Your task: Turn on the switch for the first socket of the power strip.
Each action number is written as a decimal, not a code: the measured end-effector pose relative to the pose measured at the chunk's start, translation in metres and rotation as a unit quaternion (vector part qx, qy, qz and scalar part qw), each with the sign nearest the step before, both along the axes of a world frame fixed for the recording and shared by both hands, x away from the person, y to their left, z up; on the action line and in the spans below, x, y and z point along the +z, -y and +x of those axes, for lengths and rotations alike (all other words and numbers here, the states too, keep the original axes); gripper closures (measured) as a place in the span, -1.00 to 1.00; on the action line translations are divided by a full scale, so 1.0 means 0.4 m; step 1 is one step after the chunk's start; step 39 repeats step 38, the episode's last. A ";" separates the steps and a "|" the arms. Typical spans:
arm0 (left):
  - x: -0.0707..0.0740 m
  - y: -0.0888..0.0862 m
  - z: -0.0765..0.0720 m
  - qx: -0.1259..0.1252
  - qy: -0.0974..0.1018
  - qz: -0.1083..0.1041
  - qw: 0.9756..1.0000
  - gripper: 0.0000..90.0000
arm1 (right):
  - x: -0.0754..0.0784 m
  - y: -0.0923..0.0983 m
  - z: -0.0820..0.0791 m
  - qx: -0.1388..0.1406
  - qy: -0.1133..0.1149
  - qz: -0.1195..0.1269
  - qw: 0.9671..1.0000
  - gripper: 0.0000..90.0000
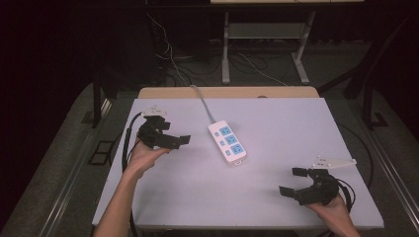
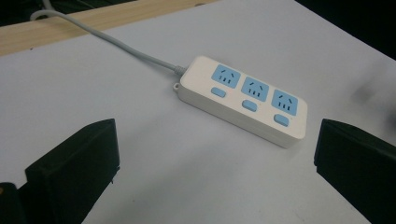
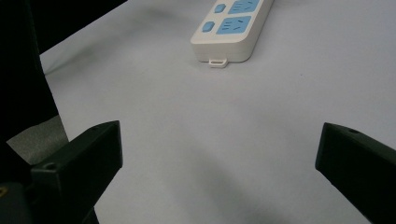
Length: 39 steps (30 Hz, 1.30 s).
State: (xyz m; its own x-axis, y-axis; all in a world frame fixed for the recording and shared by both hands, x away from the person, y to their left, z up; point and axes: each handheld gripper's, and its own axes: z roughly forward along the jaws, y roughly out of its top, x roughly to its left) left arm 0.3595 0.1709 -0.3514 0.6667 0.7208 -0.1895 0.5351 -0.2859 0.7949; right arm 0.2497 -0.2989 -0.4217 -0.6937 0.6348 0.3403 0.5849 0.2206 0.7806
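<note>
A white power strip with three blue sockets lies flat in the middle of the white table, and its grey cord runs off over the far edge. My left gripper is held to the left of the strip, jaws wide apart with nothing between them. In the left gripper view the power strip lies ahead of the left gripper, apart from it. Near the front right corner my right gripper stands open and empty. The right gripper view shows the power strip well beyond the right gripper.
A wooden strip borders the table's far edge. Behind it stand the legs of another desk, with loose cables on the dark floor. Black cables trail from both grippers over the table's edges.
</note>
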 end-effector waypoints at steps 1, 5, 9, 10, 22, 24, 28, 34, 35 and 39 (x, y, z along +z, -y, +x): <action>-0.002 -0.003 -0.006 -0.001 0.002 0.000 1.000 -1.00 | 0.000 0.000 0.000 0.000 0.000 0.000 1.000 -1.00; -0.012 -0.007 -0.032 -0.003 0.007 -0.007 1.000 -1.00 | -0.001 -0.001 0.001 0.001 0.000 -0.001 1.000 -1.00; -0.023 -0.013 -0.059 -0.002 0.014 -0.021 1.000 -1.00 | -0.001 -0.002 0.001 0.000 -0.001 -0.001 1.000 -1.00; -0.026 -0.015 -0.066 -0.003 0.015 -0.025 1.000 -1.00 | -0.002 -0.002 0.002 0.000 -0.001 -0.001 1.000 -1.00; -0.098 -0.026 -0.176 -0.004 0.026 -0.049 0.998 -1.00 | -0.003 -0.003 0.002 0.000 -0.001 -0.003 1.000 -1.00; -0.115 -0.029 -0.190 -0.003 0.024 -0.054 0.998 -1.00 | -0.003 -0.004 0.002 0.000 -0.001 -0.003 1.000 -1.00; -0.138 -0.029 -0.215 -0.006 0.022 -0.056 0.998 -1.00 | -0.003 -0.004 0.001 -0.001 -0.001 -0.002 1.000 -1.00; -0.158 -0.012 -0.238 -0.023 0.017 -0.057 0.998 -1.00 | -0.004 -0.004 0.003 -0.001 -0.002 -0.004 1.000 -1.00; -0.165 -0.008 -0.241 -0.027 0.012 -0.056 0.998 -1.00 | -0.004 -0.003 0.003 -0.002 -0.002 -0.003 1.000 -1.00; -0.176 0.000 -0.247 -0.036 0.006 -0.044 0.998 -1.00 | -0.004 -0.002 0.003 -0.002 -0.001 -0.002 1.000 -1.00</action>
